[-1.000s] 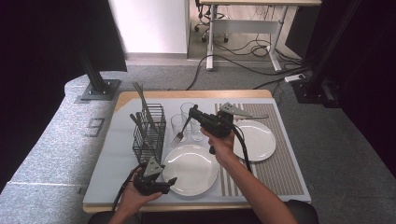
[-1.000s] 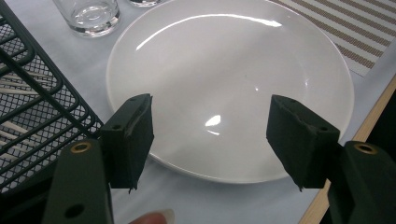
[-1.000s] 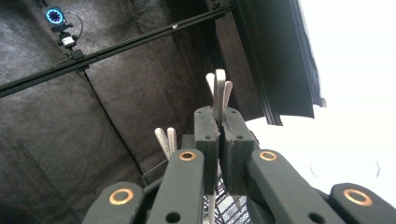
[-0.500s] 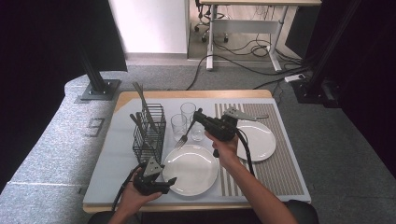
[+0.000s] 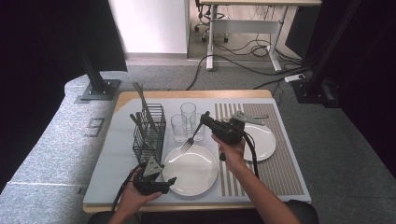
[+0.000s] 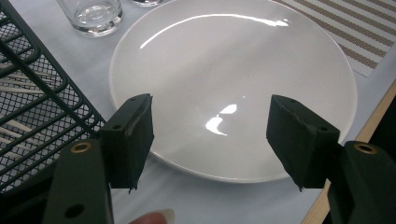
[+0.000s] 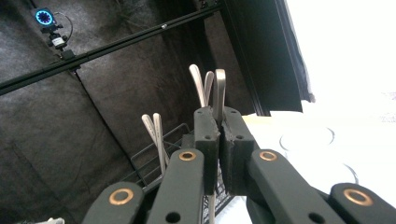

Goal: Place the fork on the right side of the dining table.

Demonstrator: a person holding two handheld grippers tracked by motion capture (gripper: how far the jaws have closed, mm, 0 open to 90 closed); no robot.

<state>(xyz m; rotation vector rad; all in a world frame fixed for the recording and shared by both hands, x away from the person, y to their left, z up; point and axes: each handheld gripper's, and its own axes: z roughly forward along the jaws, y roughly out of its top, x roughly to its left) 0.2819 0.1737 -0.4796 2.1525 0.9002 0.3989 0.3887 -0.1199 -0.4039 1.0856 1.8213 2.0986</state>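
Right gripper (image 5: 205, 117), frame centre, clenches a fork (image 5: 188, 141) over the near plate (image 5: 194, 170), handle hidden between its jaws; left gripper (image 6: 210, 140) gapes empty, lower left

left hand-held gripper (image 5: 169, 181) jaws spread — low, right hand-held gripper (image 5: 203, 118) clamped — raised

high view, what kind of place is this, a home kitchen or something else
Probably a lab or recording studio, not a kitchen: black curtains ring the table, a black frame post stands on carpet, and cables trail under a desk behind.
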